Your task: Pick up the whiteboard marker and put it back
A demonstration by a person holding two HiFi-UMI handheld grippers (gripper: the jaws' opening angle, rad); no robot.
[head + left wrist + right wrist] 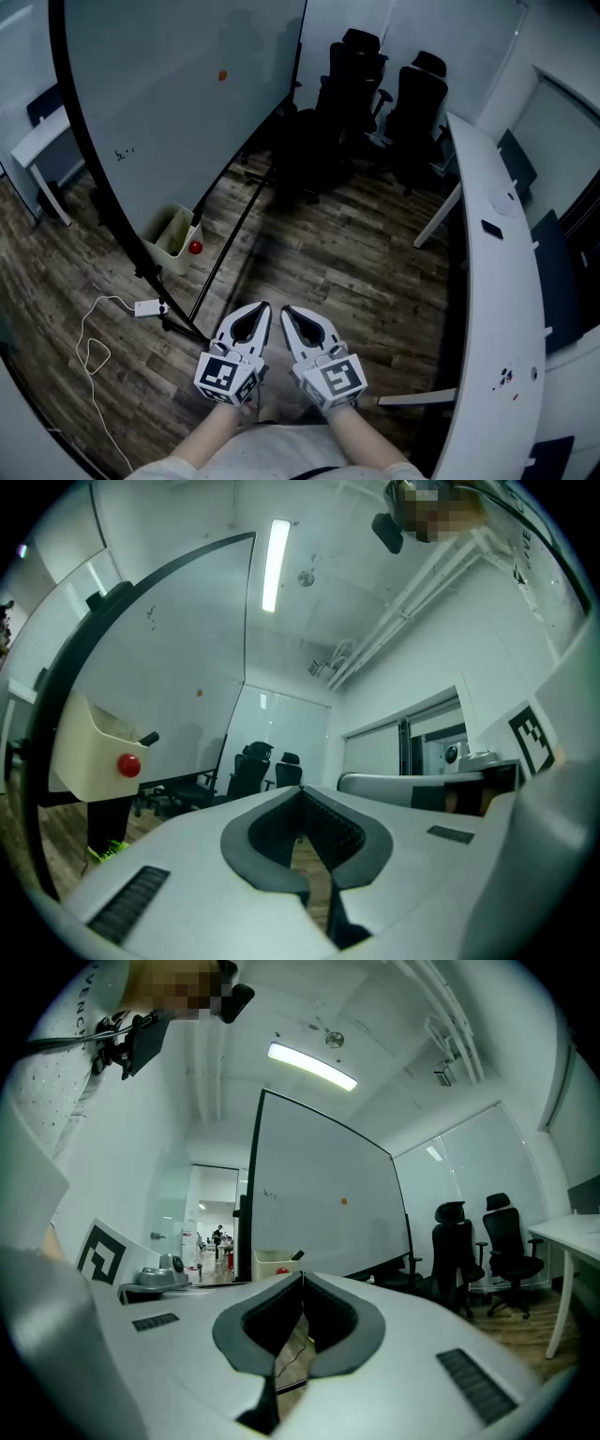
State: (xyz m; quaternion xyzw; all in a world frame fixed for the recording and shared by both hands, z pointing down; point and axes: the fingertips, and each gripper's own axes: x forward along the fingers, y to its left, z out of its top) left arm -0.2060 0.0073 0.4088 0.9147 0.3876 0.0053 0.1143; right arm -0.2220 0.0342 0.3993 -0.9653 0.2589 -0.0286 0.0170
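A whiteboard (178, 103) on a black stand fills the left of the head view. A cream holder box (172, 231) with a red round magnet (195, 247) hangs at its lower edge. A dark marker end (148, 739) sticks out of that box (94, 757) in the left gripper view. It also shows in the right gripper view as a marker tip (296, 1255). My left gripper (264, 307) and right gripper (287, 310) are side by side, level, over the wood floor. They are short of the board, both shut and with nothing between their jaws.
Several black office chairs (361, 89) stand at the back of the room. A long white table (502, 281) runs down the right. A white power strip (148, 307) and its cable (94, 352) lie on the floor by the board's stand foot (183, 328). A small desk (42, 141) stands at far left.
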